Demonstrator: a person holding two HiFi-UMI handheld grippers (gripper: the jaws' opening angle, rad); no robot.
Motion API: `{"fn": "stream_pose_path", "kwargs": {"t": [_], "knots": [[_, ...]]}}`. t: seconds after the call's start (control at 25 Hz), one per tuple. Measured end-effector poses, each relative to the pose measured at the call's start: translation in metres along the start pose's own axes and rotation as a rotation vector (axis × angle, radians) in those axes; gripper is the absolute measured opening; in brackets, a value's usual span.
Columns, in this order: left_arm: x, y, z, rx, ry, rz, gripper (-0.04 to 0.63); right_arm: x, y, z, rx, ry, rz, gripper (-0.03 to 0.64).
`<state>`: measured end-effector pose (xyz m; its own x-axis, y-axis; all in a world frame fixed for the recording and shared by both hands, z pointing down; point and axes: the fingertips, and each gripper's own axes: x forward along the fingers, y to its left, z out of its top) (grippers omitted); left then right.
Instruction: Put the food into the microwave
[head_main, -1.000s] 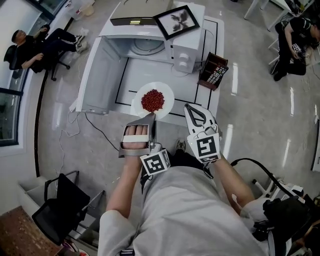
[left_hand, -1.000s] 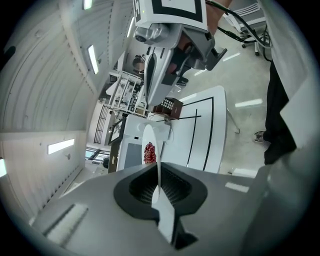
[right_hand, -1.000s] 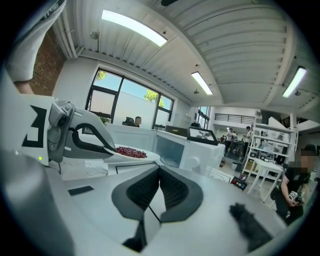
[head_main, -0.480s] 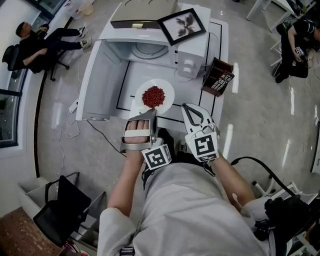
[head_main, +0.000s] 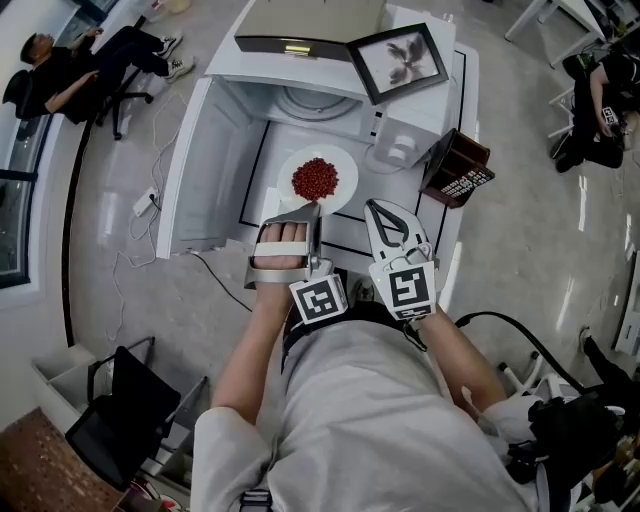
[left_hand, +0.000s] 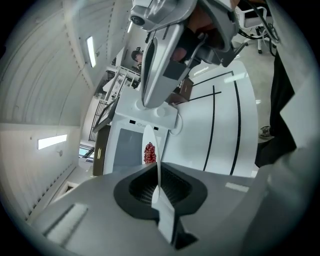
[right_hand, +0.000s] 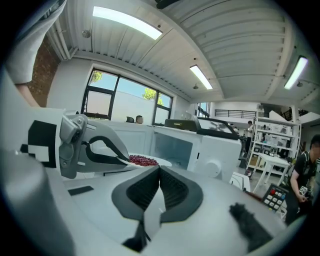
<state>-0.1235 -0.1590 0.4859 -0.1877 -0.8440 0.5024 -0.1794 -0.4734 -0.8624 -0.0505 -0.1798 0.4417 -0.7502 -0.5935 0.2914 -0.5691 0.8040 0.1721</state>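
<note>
A white plate (head_main: 340, 185) heaped with red beans (head_main: 315, 178) hangs over the table in front of the open microwave (head_main: 300, 95). My left gripper (head_main: 313, 208) is shut on the plate's near rim. In the left gripper view the plate (left_hand: 150, 137) shows edge-on between the pads of the left gripper (left_hand: 158, 170), with the beans (left_hand: 149, 153) beyond. My right gripper (head_main: 376, 208) hovers just right of the plate, shut and empty. In the right gripper view the right gripper (right_hand: 159, 170) has its pads together, and the plate (right_hand: 162, 162) is ahead to the left.
The microwave door (head_main: 205, 160) swings open to the left. A framed picture (head_main: 400, 60) lies on top of the microwave. A dark red box with keys (head_main: 458, 170) sits at the right of the white table (head_main: 425, 215). A person (head_main: 60, 70) sits at far left.
Both grippers and the plate have moved forward, closer to the microwave's opening. The left grip on the rim is unchanged, and the right gripper stays shut.
</note>
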Motion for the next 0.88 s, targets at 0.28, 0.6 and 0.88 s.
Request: {"fn": "stream_pose_path", "kwargs": {"t": [0.28,0.6,0.88], "knots": [[0.037,0.011,-0.012,0.032,-0.011,0.018,0.02,0.025,-0.002,0.002,0.003,0.01,-0.018,0.011],[0.075,0.02,-0.028,0.075,-0.006,0.03,0.02,0.046,0.0,0.001,-0.015,0.033,-0.02,0.011],[0.11,0.026,-0.038,0.089,-0.007,0.028,0.02,0.06,-0.001,-0.006,0.008,0.055,-0.028,0.011]]}}
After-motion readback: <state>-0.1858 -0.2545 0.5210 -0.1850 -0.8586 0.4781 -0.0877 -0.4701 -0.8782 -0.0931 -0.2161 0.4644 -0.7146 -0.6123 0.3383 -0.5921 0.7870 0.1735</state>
